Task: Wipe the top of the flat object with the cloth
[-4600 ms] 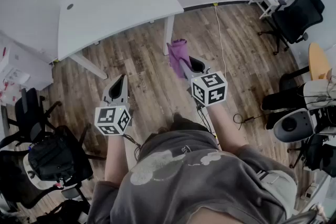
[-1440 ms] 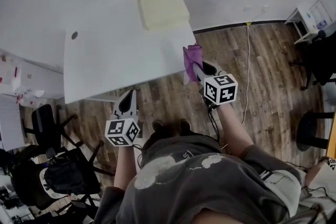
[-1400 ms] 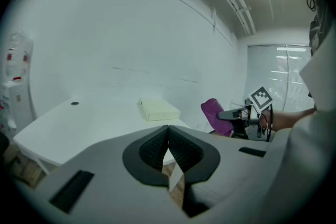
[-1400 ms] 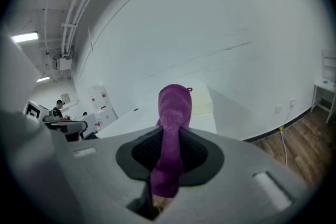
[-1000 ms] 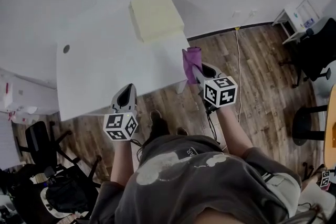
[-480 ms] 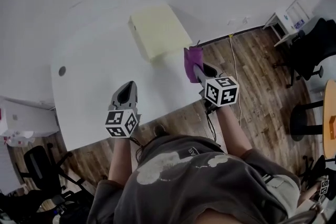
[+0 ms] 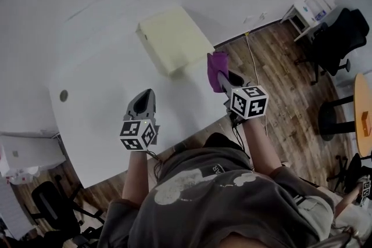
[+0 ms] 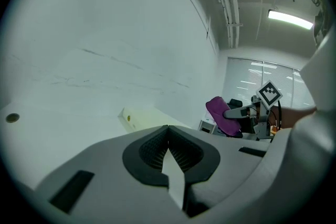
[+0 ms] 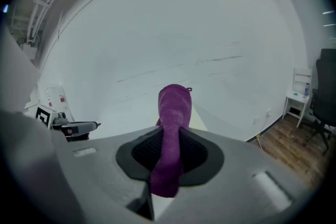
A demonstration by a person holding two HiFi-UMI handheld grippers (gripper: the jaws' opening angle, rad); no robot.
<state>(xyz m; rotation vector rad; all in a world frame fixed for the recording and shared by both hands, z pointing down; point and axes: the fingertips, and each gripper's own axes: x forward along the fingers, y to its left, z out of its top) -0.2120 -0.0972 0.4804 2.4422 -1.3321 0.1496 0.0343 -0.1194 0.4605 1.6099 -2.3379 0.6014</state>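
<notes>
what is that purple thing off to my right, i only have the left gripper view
Observer: A purple cloth. The right gripper view shows it clamped between the jaws of the right gripper and sticking out past them.
Operator: is it on the flat yellow thing
Observer: Not yet. In the head view the cloth sits just off the right corner of the pale yellow flat object, near the table's edge.
Operator: where's my left gripper relative to that object
Observer: The head view puts the left gripper over bare white table, nearer the person than the flat object and to its left.
</notes>
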